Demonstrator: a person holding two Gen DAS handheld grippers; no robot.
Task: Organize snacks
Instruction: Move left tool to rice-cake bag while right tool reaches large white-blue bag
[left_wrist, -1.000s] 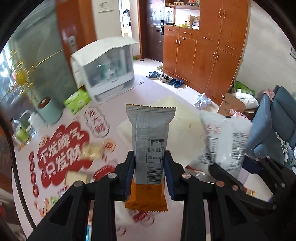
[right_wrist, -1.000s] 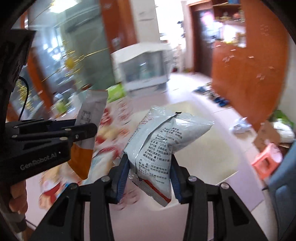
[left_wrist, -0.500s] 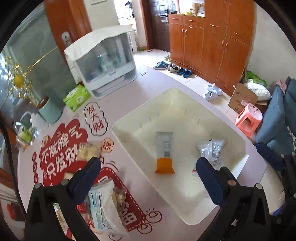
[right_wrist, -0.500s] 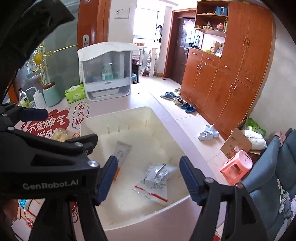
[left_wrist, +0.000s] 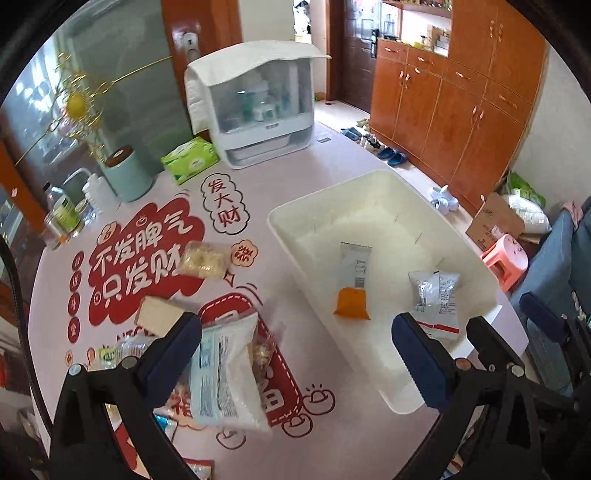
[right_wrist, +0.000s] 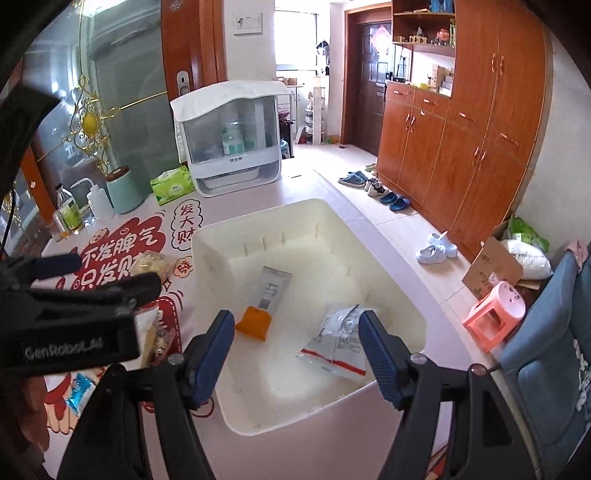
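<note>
While both grippers hang empty above the table, I log the scene left to right.

Left gripper (left_wrist: 295, 343): jaws spread wide, holding nothing; it hovers over the pile and the bin's near edge.
Pile (left_wrist: 225, 373): loose snacks still on the table (left_wrist: 332, 155), left of the bin. White pouch on top, soft and crinkly, probably light; I'd pinch a flat sealed edge.
Cracker pack (left_wrist: 203, 258): apart from the pile, further back. Likely brittle inside, so I'd grip lightly at the seam.
Bin (right_wrist: 207, 236): white, open-topped.
Bar (right_wrist: 264, 302): lies flat in the bin, slim, slick foil.
Bag (right_wrist: 338, 339): in the bin right of the bar, puffy, would slip if squeezed mid-body.
Right gripper (right_wrist: 295, 354): jaws spread, empty, above the bin.
</note>
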